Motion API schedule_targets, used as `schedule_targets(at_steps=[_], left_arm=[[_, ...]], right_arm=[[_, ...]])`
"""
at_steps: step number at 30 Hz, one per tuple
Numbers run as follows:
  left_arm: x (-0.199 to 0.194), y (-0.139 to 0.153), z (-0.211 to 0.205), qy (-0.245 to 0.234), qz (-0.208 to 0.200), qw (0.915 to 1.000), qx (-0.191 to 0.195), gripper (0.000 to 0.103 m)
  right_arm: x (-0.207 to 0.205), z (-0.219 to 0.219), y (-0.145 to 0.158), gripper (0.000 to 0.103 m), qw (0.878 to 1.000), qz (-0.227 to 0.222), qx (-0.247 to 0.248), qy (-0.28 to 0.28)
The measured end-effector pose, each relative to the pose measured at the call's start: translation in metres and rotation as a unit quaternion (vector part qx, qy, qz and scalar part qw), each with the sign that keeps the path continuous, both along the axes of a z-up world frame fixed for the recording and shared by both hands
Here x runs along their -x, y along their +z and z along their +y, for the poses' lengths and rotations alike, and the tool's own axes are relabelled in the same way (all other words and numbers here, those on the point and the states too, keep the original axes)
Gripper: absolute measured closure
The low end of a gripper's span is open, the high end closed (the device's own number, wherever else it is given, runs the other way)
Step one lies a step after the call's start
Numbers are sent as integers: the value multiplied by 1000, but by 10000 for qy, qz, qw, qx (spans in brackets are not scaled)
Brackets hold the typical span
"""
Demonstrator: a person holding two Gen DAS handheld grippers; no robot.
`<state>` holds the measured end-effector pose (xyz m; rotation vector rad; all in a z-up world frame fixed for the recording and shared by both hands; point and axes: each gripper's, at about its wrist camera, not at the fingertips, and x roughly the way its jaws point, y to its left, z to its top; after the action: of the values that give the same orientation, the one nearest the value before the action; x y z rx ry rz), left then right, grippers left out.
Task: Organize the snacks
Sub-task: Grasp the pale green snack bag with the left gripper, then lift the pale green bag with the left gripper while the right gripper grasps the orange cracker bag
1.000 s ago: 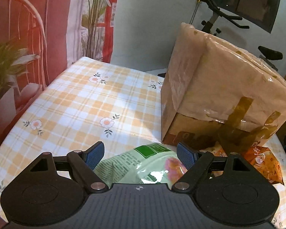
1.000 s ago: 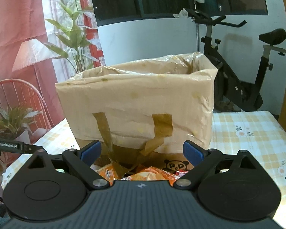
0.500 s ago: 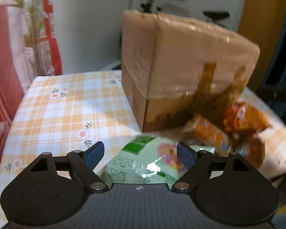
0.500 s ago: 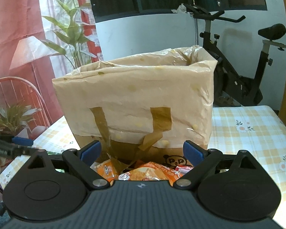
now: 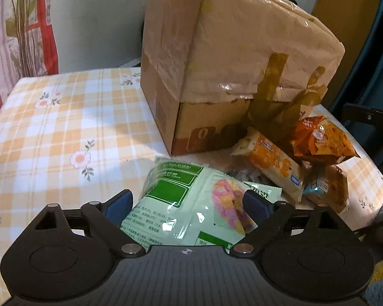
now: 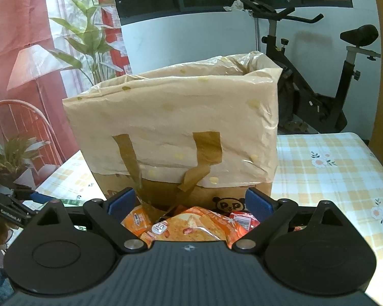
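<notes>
Packet [image 5: 191, 204], pale green, glossy

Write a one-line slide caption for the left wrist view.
Open left gripper straddling a green snack bag on the checked tablecloth, orange packets piled beside the lined cardboard box.

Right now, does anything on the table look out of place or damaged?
The snack packets lie heaped against the cardboard box, not inside it. The box's plastic liner is held by crooked, peeling tape strips.
</notes>
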<state>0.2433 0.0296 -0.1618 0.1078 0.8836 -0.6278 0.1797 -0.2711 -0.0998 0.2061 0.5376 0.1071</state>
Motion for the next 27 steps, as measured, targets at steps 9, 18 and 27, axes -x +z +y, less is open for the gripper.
schedule_targets(at_steps=[9, 18, 27], left_arm=[[27, -4, -4, 189, -149, 9996, -169, 6], [48, -1, -20, 956, -551, 9935, -277, 22], [43, 10, 12, 2343, -116, 9706, 535, 28]], right_arm=[[-3, 0, -7, 8, 9999, 142, -26, 6], [-3, -2, -17, 8, 9995, 311, -47, -19], [-2, -7, -23, 8, 9989, 443, -114, -97]])
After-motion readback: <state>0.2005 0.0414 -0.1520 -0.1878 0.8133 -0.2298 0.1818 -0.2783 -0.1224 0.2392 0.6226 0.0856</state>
